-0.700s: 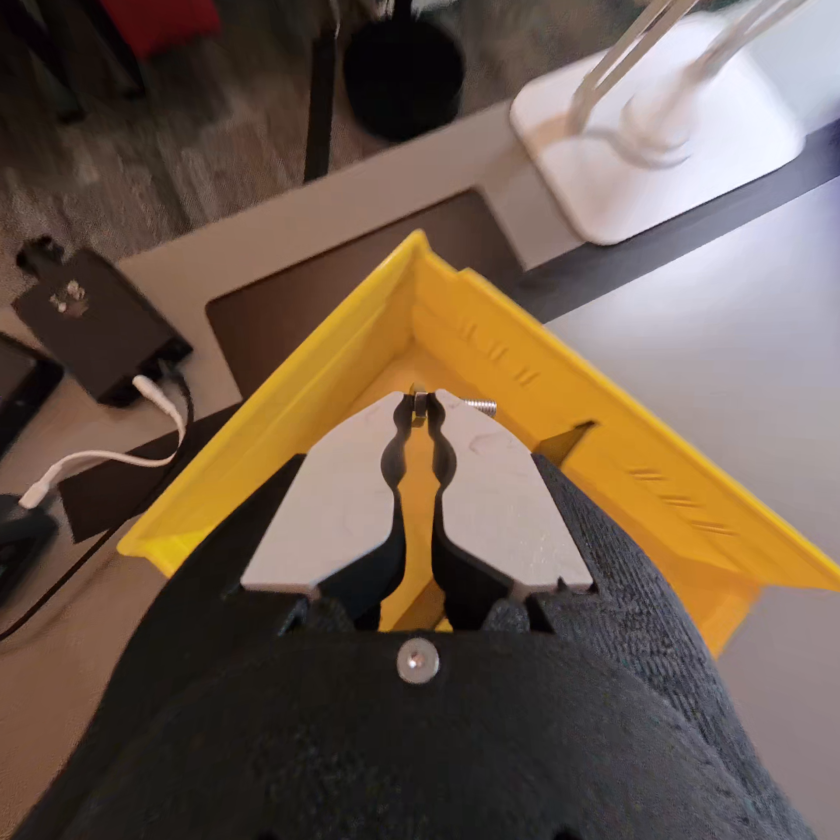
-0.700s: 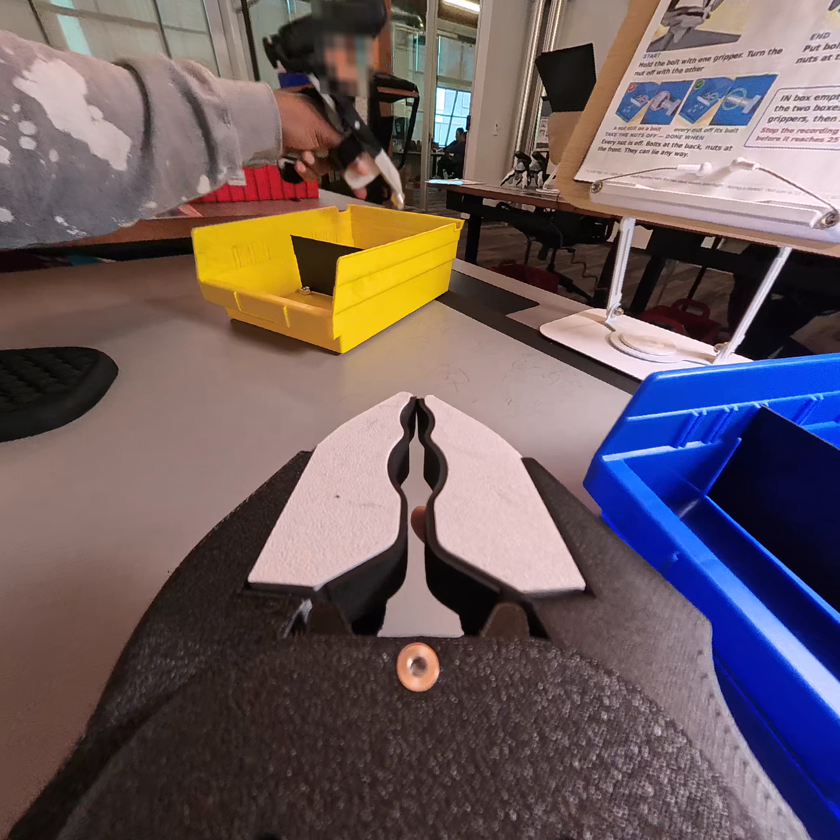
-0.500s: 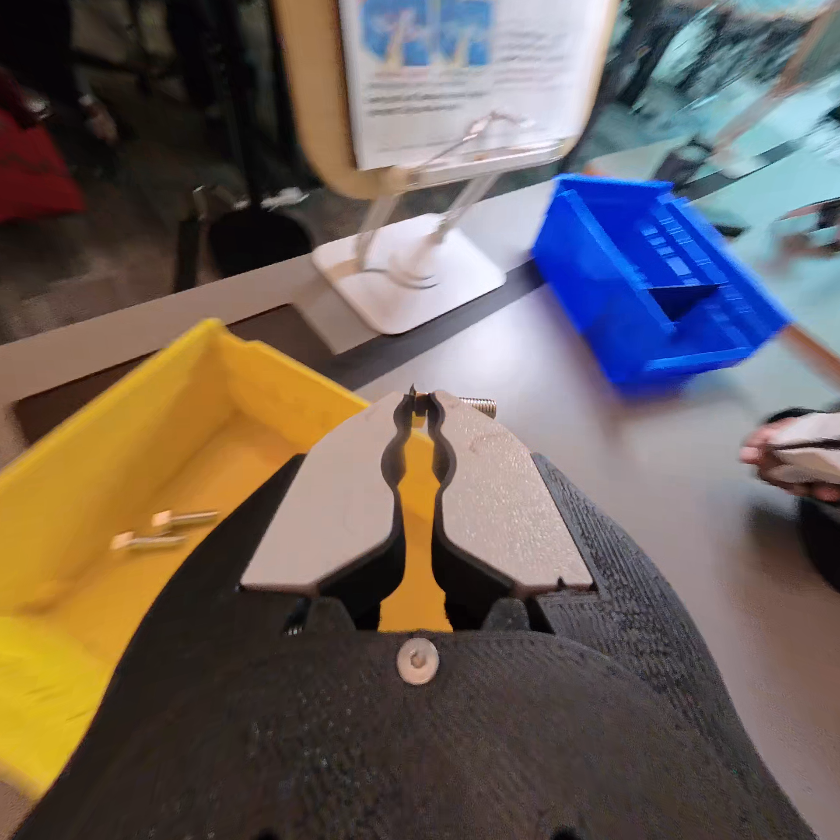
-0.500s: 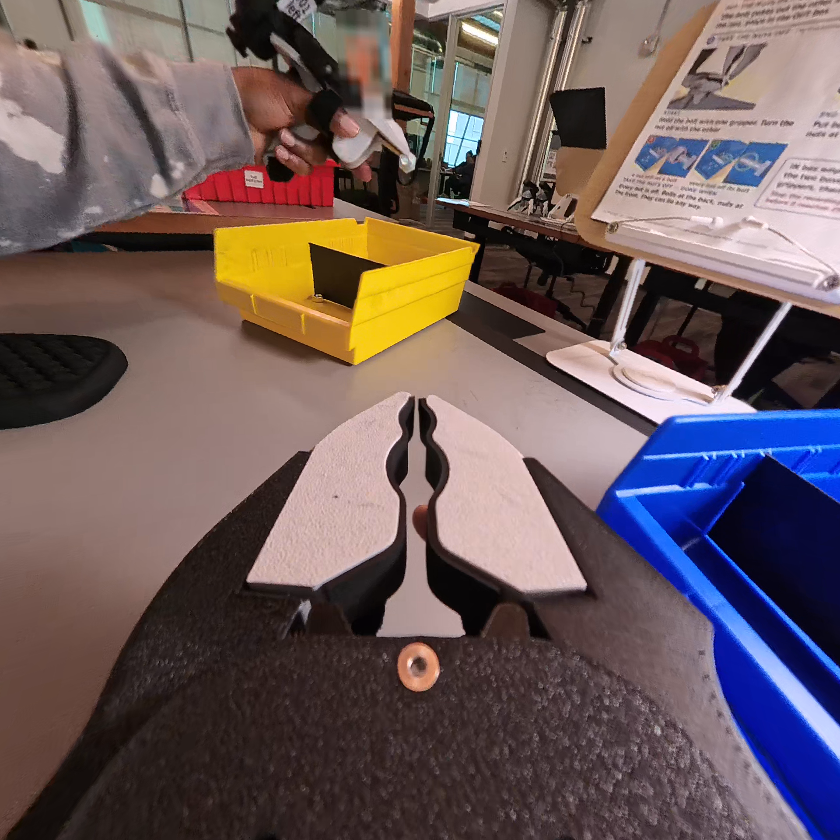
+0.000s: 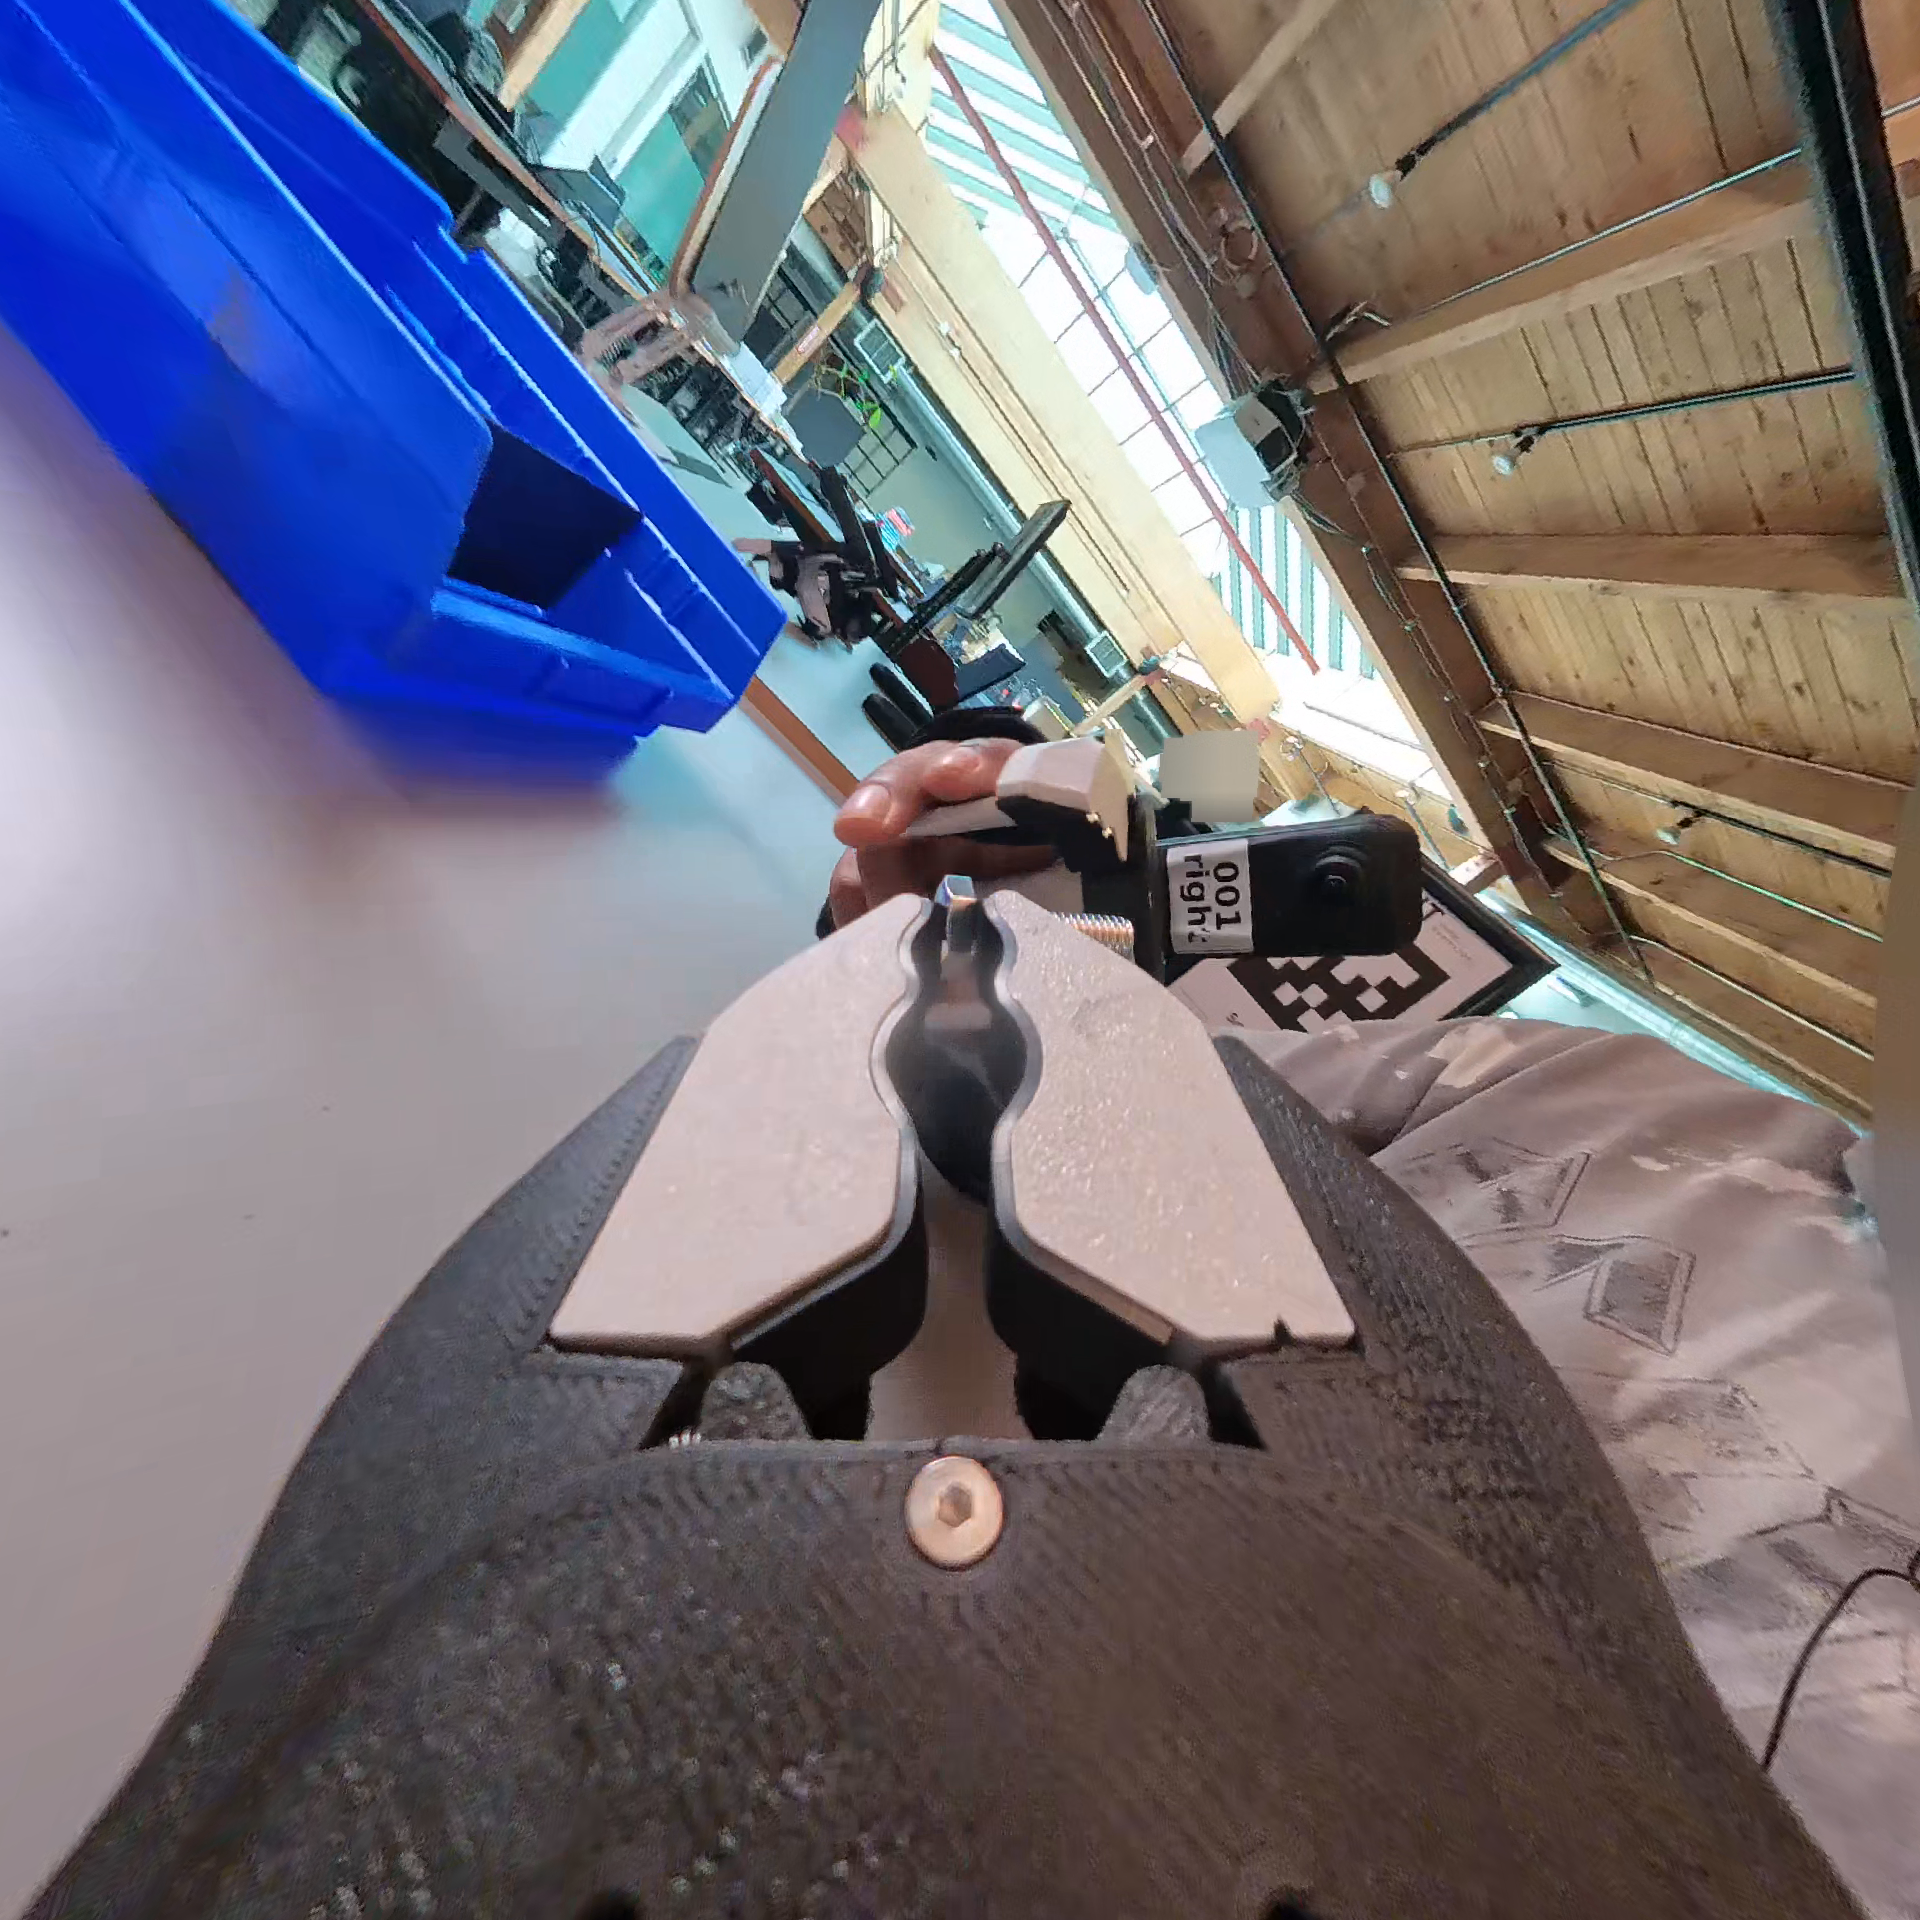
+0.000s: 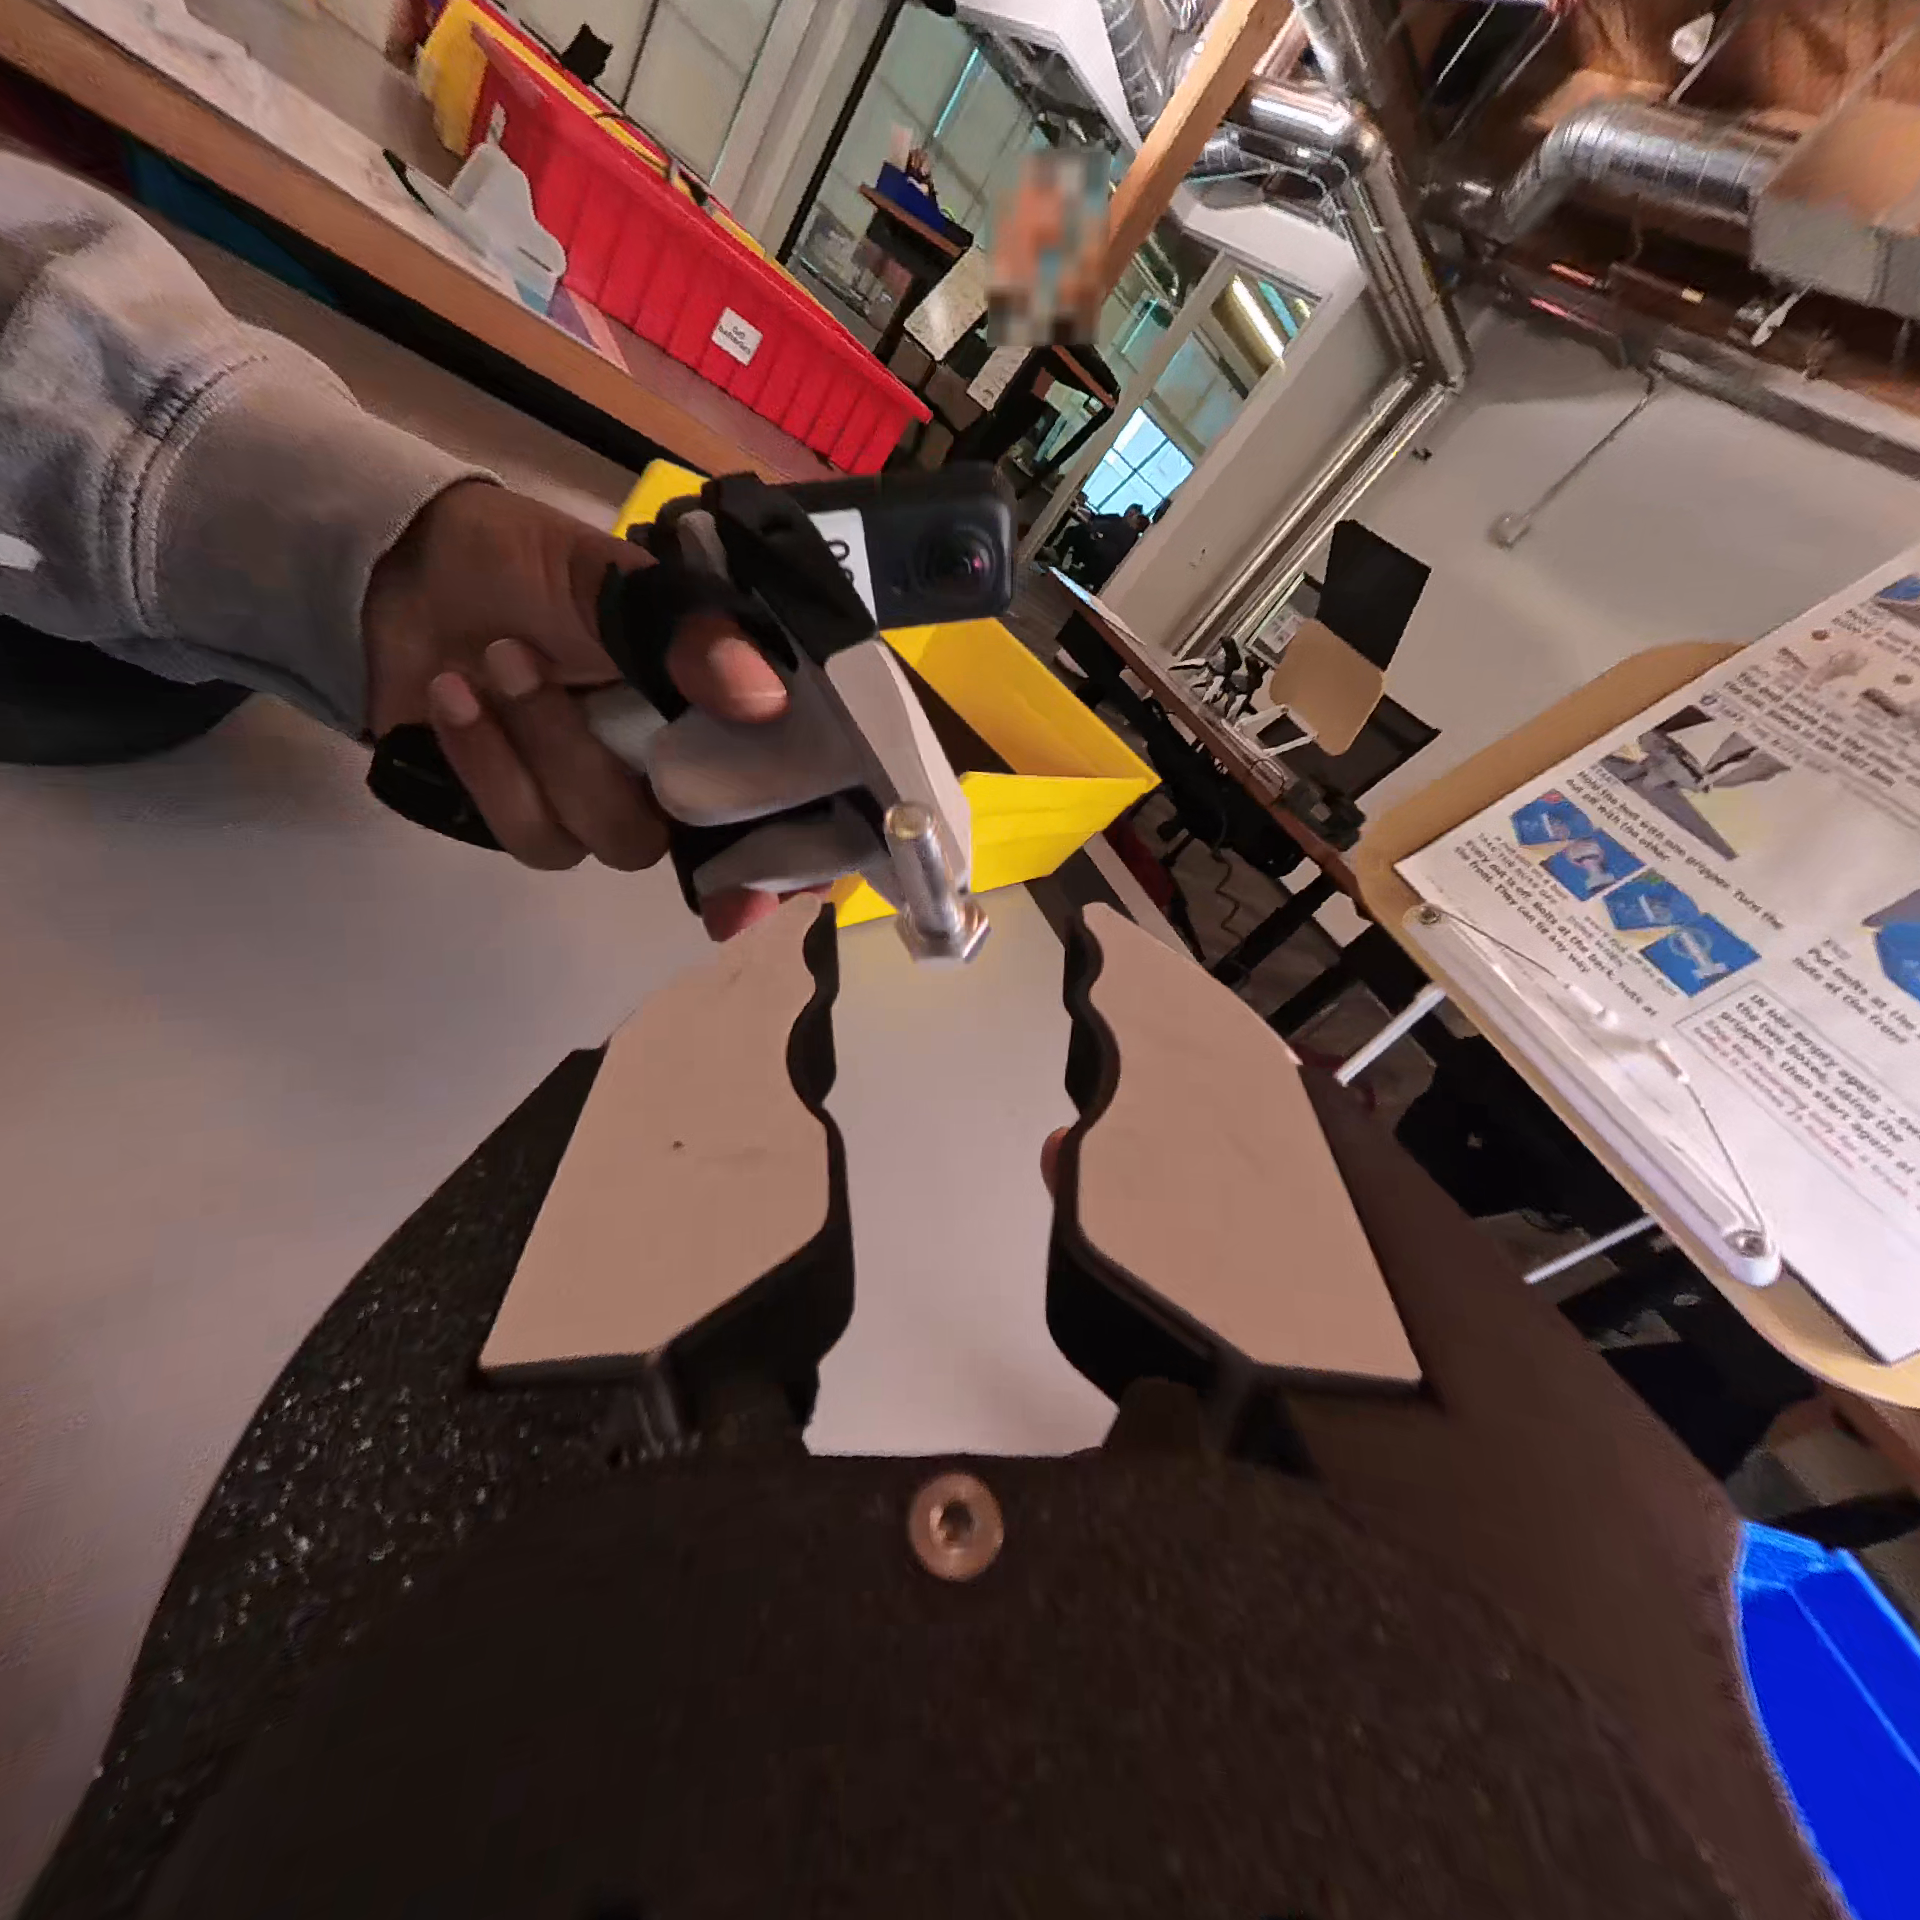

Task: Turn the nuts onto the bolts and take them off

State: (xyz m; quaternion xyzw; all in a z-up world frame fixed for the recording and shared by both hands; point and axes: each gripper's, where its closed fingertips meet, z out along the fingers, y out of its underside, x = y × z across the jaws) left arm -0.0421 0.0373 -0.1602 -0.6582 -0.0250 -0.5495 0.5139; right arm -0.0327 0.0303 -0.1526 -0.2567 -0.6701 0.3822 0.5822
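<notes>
Bolt (image 6: 928,878) sits pinched at our left gripper's (image 5: 961,920) closed tips, held in the air with its nut (image 6: 945,940) end pointing toward our right gripper (image 6: 948,935), whose 2 fingers stand spread apart on either side of the nut without touching it.

**Materials and finishes**

Left tool (image 5: 958,920): rough, grainy black printed plastic body, matt pale-grey fingers (image 5: 769,1132) with a fine speckled texture, shiny metal screw. Right tool (image 6: 948,935): same coarse black shell, matt grey pads. Bolt (image 6: 928,883): bright bare metal, smooth shank; nut (image 6: 948,940) same polished steel. Bench (image 6: 208,987): smooth matt grey laminate. Blue bin (image 5: 343,447): glossy moulded plastic. Yellow bin (image 6: 1029,769): smooth plastic, slight sheen. Sleeve (image 6: 156,488): soft grey cloth. Instruction sheet (image 6: 1704,987): printed paper on a wooden board. Ceiling (image 5: 1621,343): raw wood planks.
</notes>
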